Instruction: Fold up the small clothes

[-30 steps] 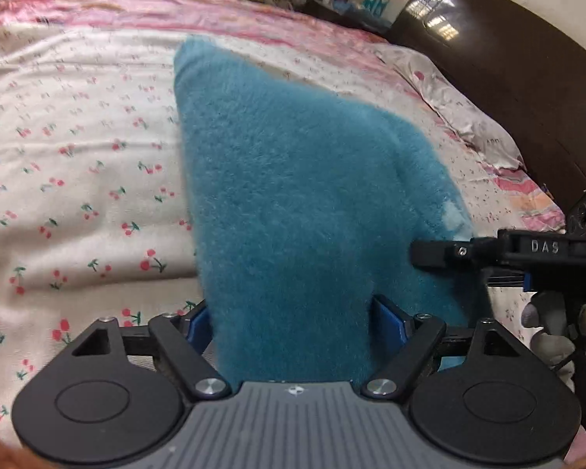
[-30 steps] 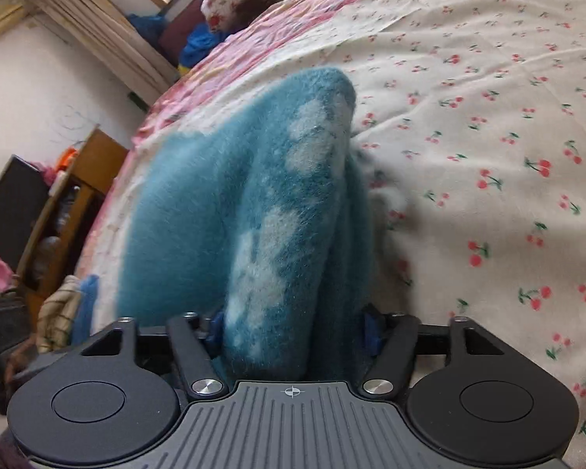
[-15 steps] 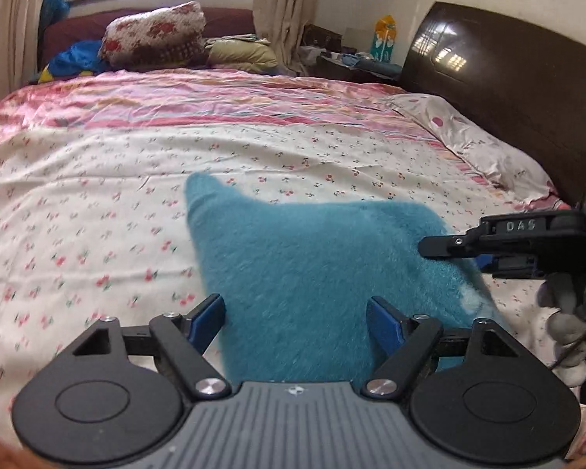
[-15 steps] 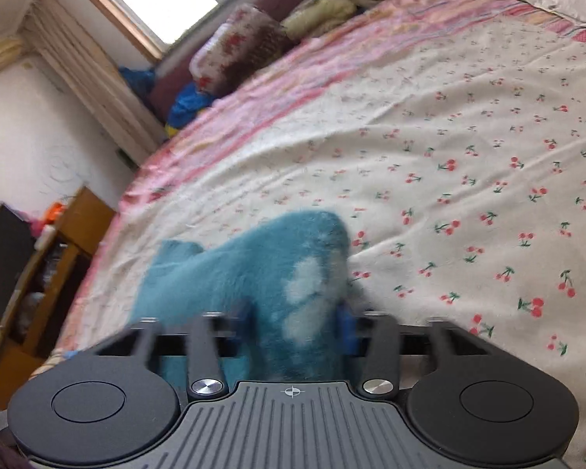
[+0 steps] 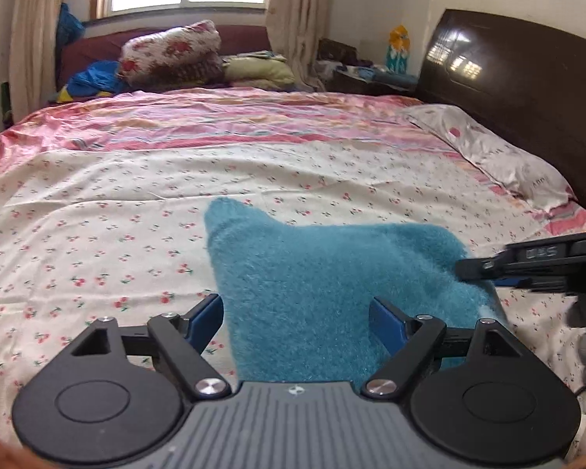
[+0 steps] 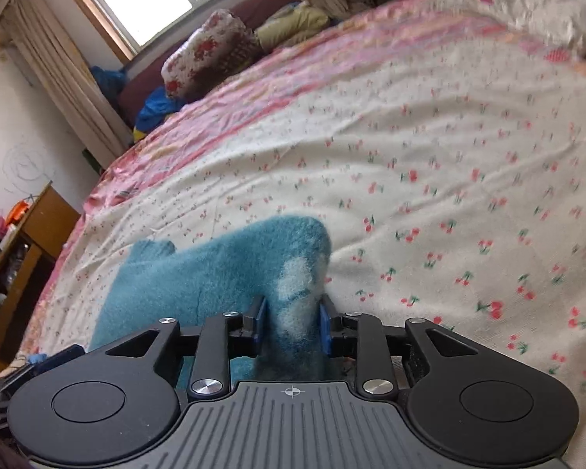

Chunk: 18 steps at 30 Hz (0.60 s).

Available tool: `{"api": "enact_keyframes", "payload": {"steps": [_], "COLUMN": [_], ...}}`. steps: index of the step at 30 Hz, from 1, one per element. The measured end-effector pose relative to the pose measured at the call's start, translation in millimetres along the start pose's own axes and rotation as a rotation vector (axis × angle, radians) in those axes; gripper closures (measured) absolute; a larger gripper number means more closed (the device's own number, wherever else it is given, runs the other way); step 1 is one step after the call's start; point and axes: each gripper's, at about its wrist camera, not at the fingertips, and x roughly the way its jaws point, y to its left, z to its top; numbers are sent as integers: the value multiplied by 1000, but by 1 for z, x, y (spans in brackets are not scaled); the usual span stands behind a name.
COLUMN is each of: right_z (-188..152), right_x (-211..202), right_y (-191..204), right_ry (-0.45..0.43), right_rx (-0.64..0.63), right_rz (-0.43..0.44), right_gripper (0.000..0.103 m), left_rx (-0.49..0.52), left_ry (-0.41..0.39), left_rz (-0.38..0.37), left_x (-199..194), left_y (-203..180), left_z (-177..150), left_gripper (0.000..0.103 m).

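A fuzzy teal garment (image 5: 324, 273) with pale patches lies on the cherry-print bedsheet (image 5: 97, 234). In the left wrist view my left gripper (image 5: 297, 312) is open, its blue-padded fingers (image 5: 205, 318) standing wide on either side of the garment's near edge. The right gripper (image 5: 527, 262) shows at the garment's right corner. In the right wrist view my right gripper (image 6: 291, 322) is shut on a bunched fold of the garment (image 6: 222, 273), with a pale patch between the pads.
A dark wooden headboard (image 5: 519, 90) and a pillow (image 5: 496, 152) are at the right. Folded quilts (image 5: 172, 54) and a window lie beyond the bed. A wooden shelf (image 6: 27, 258) stands left of the bed in the right wrist view.
Both grippers have lowered the garment from hanging to lying on the bed. My left gripper has opened and let go. My right gripper has closed tighter on the fold.
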Motion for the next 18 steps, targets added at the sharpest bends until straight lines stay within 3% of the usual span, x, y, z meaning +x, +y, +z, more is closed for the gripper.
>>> {"api": "enact_keyframes", "payload": {"steps": [3,5,8,10,13,18], "right_z": [-5,-16,-37,-49,-52,-59], "right_x": [-26,-44,-42,-29,-23,-42], "right_y": [19,32,46,54,56,69], "right_ry": [-78,-111,-38,-5,-12,-46], "right_rx": [-81,-139,-182,-239,-239,-242], "right_rz": [-70,-67,-24,-84,-126,-125], "right_gripper": [73,73,73,73,74,73], "left_rx": [3,1,-21,-16,-2,-4], "left_ry": [29,57,61,72,78,71], "left_rz": [37,54,58,58,67,54], "left_x": [2,7,7,7,2,-9], "left_y": [1,2,2,2,-1,2], "left_z": [-3,-6,-9,-11,-12,-19], "left_gripper": [16,15,15,15,15,15]}}
